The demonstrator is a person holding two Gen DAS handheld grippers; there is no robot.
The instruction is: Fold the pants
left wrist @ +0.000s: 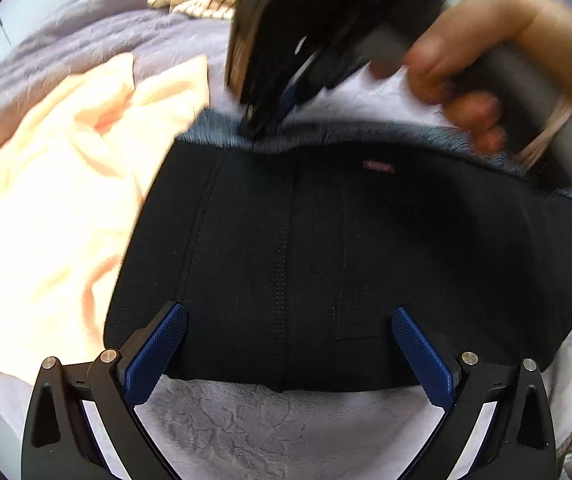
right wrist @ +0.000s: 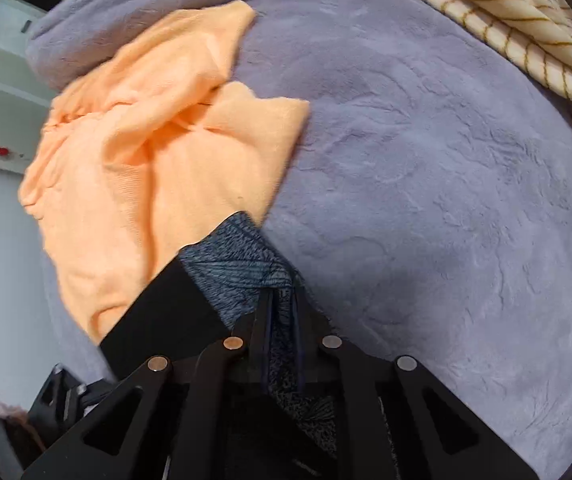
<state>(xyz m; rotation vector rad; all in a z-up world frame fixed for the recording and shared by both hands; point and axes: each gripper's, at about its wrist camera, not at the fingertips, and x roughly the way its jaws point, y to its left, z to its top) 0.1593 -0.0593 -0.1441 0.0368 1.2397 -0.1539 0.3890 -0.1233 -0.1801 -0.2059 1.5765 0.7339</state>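
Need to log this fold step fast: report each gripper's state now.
Left gripper: open, fingers spread over the black pants, holding nothing.
Right gripper: shut on the pants' fuzzy blue-grey inner edge.

— Where are the pants (left wrist: pixel 325 248) lying?

— On the blanket (right wrist: pixel 425 160) covering the bed, with the left gripper (left wrist: pixel 289 344) hanging over their near edge, one finger to each side.

— And the right gripper (left wrist: pixel 262 120)?

— It is sitting at the far edge of the pants, where the fleecy lining (right wrist: pixel 238 264) is showing, with the right hand (left wrist: pixel 497 80) behind it.

— Anything beside them?

— A crumpled garment (right wrist: pixel 158 160) is lying to the left, touching the pants. A striped cloth (right wrist: pixel 517 28) is lying well behind, at the blanket's far side.
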